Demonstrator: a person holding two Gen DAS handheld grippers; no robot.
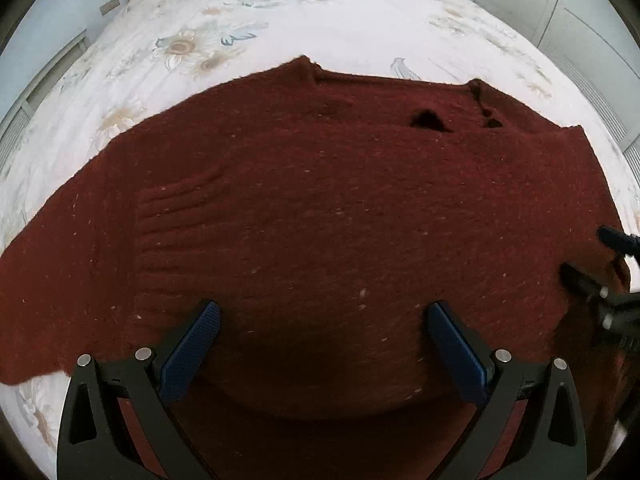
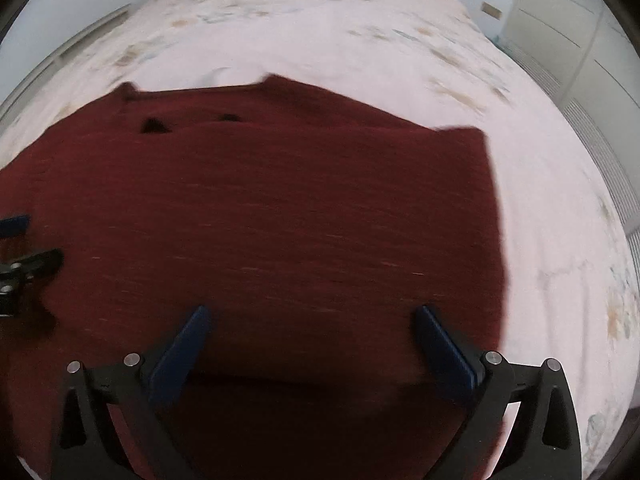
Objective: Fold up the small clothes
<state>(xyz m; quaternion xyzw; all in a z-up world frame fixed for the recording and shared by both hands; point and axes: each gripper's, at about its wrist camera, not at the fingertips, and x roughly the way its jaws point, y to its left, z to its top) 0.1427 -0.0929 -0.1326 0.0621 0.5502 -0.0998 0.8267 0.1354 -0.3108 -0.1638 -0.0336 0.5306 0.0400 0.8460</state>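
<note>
On floral bedspread (image 1: 280,12), unlabelled maroon sweater (image 1: 320,200)

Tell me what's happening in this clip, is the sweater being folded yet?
A person holds a gripper in each hand over a dark red knitted sweater spread on a bed with a floral cover. The left gripper and the right gripper both stand open above the near part of the sweater, with nothing held. A fold edge shows near the grippers, so one fold may already be made.
</note>
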